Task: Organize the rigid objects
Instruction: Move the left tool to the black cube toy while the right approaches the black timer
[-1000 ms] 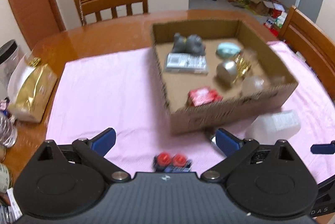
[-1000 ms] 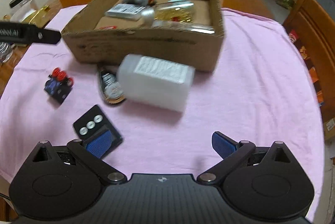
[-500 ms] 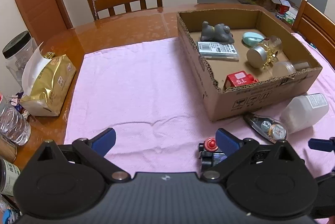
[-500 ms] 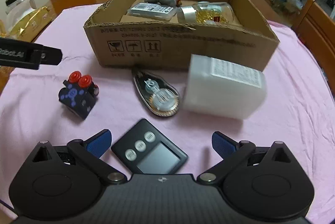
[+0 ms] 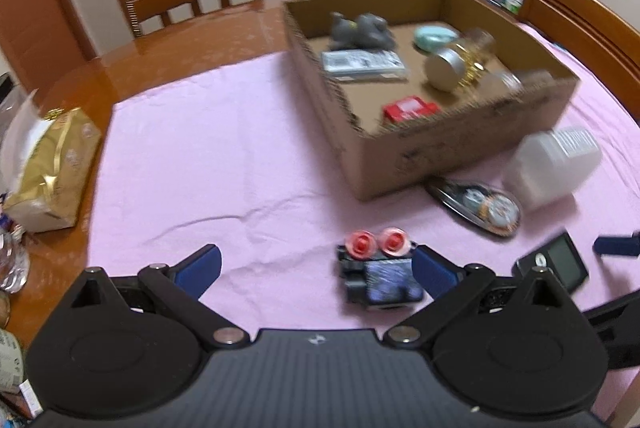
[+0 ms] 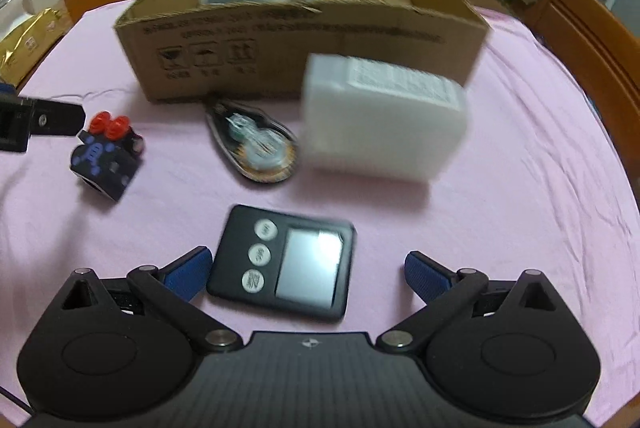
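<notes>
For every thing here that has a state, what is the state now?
Left gripper: open, empty.
Right gripper: open, empty.
Cardboard box: open on top, partly filled.
White bottle: lying on its side.
Black timer: flat, face up.
Jar in box: on its side.

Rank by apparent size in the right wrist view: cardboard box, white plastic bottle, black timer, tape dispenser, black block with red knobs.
1. cardboard box
2. white plastic bottle
3. black timer, enlarged by being nearest the camera
4. tape dispenser
5. black block with red knobs, close to the dispenser in size
</notes>
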